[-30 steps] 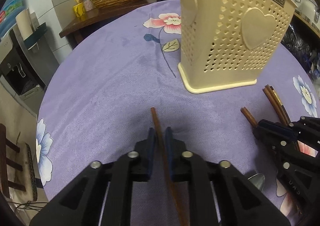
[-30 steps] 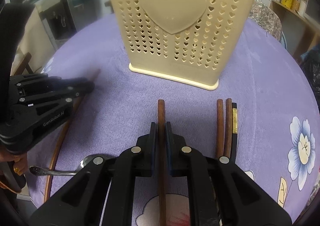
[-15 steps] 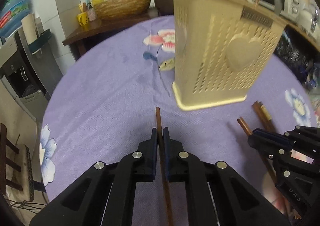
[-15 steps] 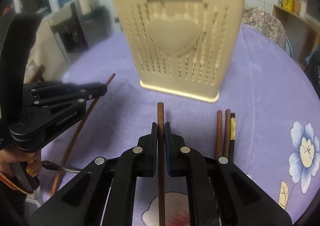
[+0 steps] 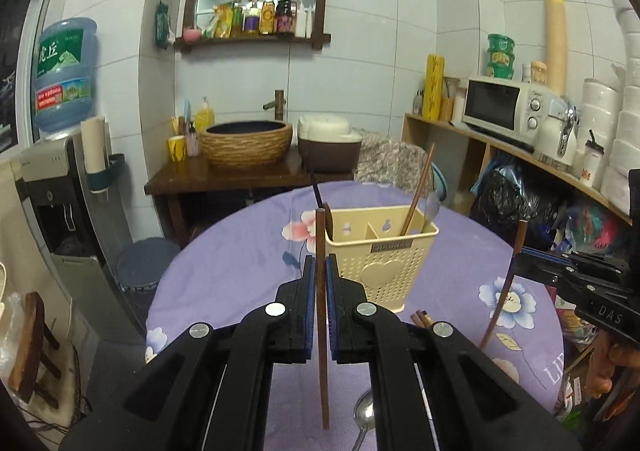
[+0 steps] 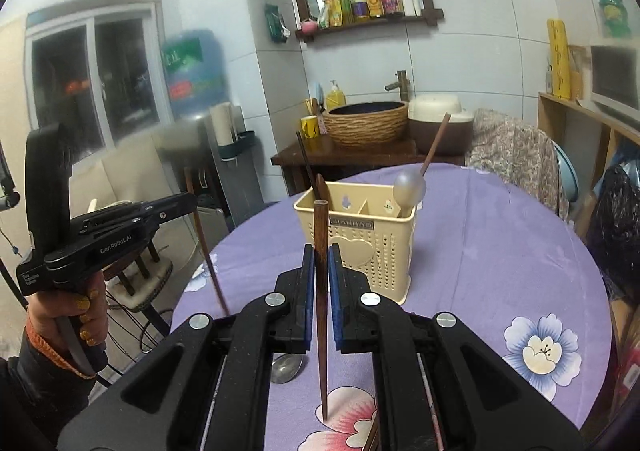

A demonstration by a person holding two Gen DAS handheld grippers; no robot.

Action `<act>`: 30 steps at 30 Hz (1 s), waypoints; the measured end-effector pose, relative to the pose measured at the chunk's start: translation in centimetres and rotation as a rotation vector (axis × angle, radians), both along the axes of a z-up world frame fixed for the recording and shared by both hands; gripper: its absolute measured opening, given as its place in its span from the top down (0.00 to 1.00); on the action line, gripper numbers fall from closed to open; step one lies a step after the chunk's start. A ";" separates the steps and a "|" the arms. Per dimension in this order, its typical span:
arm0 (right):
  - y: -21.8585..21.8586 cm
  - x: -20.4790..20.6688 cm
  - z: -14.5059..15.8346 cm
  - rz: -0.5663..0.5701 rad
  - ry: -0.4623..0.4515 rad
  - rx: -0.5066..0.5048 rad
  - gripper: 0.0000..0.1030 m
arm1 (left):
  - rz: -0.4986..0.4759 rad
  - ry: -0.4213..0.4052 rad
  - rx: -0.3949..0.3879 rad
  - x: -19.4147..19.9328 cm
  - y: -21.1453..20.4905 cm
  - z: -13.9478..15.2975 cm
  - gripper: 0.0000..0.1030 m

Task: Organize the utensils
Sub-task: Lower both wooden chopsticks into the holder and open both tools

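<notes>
While both tools are hanging above the round purple flowered counter (image 5: 224,275), the left hand-held gripper (image 5: 320,287) is clamping its blue pads on a dark brown wooden chopstick (image 5: 321,331), which is standing nearly upright in the centre of the left wrist view with its top poking above the fingers. Over in the right wrist view, the right hand-held gripper (image 6: 320,283) is pinching a second brown wooden chopstick (image 6: 321,311) the same way, upright, dead centre. Just behind both tips, the cream perforated plastic utensil basket with heart cut-outs (image 5: 384,271) is sitting on the counter in mid-frame, already holding a brown chopstick leaning right, a dark stick leaning left and a spoon. Down at the lower edge of the left view, a silver metal spoon (image 5: 364,415) is lying on the cloth, and a few loose brown chopsticks (image 5: 420,318) are resting beside the basket's base. At the left of the right view, the person's hand (image 6: 76,315) is gripping the left tool's handle.
</notes>
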State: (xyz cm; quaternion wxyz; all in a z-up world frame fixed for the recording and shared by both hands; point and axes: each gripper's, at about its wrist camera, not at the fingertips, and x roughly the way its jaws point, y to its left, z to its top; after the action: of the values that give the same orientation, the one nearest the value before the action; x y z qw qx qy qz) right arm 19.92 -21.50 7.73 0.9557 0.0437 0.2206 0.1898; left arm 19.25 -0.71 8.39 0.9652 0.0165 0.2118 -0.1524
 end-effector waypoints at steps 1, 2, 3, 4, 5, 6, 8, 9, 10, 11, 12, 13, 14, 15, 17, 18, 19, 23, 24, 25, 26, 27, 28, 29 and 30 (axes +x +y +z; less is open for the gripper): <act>-0.2 -0.2 0.2 0.001 -0.009 -0.004 0.92 | 0.000 -0.004 0.002 0.0 0.0 0.1 0.94; -0.2 -0.3 0.3 0.001 -0.012 -0.009 0.92 | 0.001 -0.003 0.003 0.1 -0.2 0.1 0.94; -0.3 -0.3 0.4 0.002 -0.013 -0.010 0.92 | -0.001 0.001 -0.002 0.0 -0.2 0.1 0.94; -0.4 -0.4 0.4 0.003 -0.012 -0.008 0.92 | -0.003 0.005 -0.003 0.0 -0.2 0.1 0.94; -0.4 -0.4 0.4 0.004 -0.012 -0.005 0.92 | -0.007 0.013 -0.005 0.1 -0.3 0.0 0.94; -0.8 -0.4 0.4 0.004 -0.013 -0.004 0.92 | -0.007 0.020 -0.006 0.3 -0.3 0.0 0.94; -0.9 -0.5 0.4 0.006 -0.009 -0.006 0.92 | -0.007 0.030 -0.004 0.4 -0.1 -0.2 0.94; -0.9 -0.5 0.4 0.007 -0.008 -0.005 0.92 | -0.006 0.033 -0.006 0.4 -0.1 -0.3 0.94; -0.8 -0.5 0.4 0.008 -0.007 -0.005 0.92 | -0.006 0.035 -0.009 0.2 0.2 -0.4 0.94; -0.8 -0.6 0.4 0.009 -0.008 -0.006 0.92 | -0.007 0.035 -0.010 0.2 0.3 -0.4 0.94; -0.8 -0.6 0.5 0.010 -0.008 -0.009 0.92 | -0.006 0.033 -0.007 0.2 0.3 -0.4 0.94; -0.7 -0.7 0.4 0.010 -0.009 -0.009 0.92 | -0.005 0.033 -0.007 0.2 0.3 -0.4 0.94; -0.7 -0.7 0.4 0.012 -0.010 -0.009 0.92 | -0.007 0.034 -0.009 0.2 0.3 -0.4 0.94; -0.6 -0.7 0.5 0.015 -0.011 -0.009 0.92 | -0.009 0.034 -0.012 0.2 0.4 -0.4 0.94; -0.6 -0.7 0.6 0.016 -0.013 -0.009 0.92 | -0.014 0.034 -0.014 0.1 0.6 -0.3 0.94; -0.7 -0.7 0.7 0.017 -0.013 -0.009 0.92 | -0.015 0.033 -0.015 0.1 0.7 -0.3 0.94; -0.7 -0.6 0.7 0.018 -0.013 -0.010 0.92 | -0.015 0.032 -0.015 0.2 0.7 -0.2 0.94; -0.8 -0.4 0.8 0.021 -0.012 0.001 0.92 | -0.024 0.040 -0.027 0.4 0.9 0.0 0.94; -0.8 -0.3 0.9 0.024 -0.010 0.005 0.92 | -0.028 0.044 -0.032 0.5 0.9 0.1 0.94; -0.8 -0.2 1.0 0.027 -0.010 0.005 0.92 | -0.032 0.049 -0.036 0.6 0.9 0.2 0.94; -0.8 -0.2 1.1 0.030 -0.010 0.004 0.92 | -0.039 0.054 -0.039 0.8 0.9 0.3 0.94; -0.7 0.0 1.4 0.034 -0.012 0.002 0.92 | -0.046 0.057 -0.040 0.9 0.8 0.5 0.94; -0.7 0.1 1.7 0.037 -0.013 0.002 0.92 | -0.051 0.058 -0.043 0.9 0.8 0.7 0.94; -0.6 0.2 2.0 0.042 -0.014 0.001 0.92 | -0.061 0.058 -0.048 1.1 0.8 1.2 0.94; -0.6 0.3 2.4 0.046 -0.017 0.001 0.92 | -0.069 0.058 -0.053 1.3 0.8 1.6 0.94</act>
State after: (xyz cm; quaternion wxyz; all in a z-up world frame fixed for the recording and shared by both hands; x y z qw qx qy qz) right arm 20.26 -22.10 10.18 0.9530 0.0377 0.2131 0.2121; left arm 20.50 0.05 9.99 0.9530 -0.0064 0.2348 -0.1915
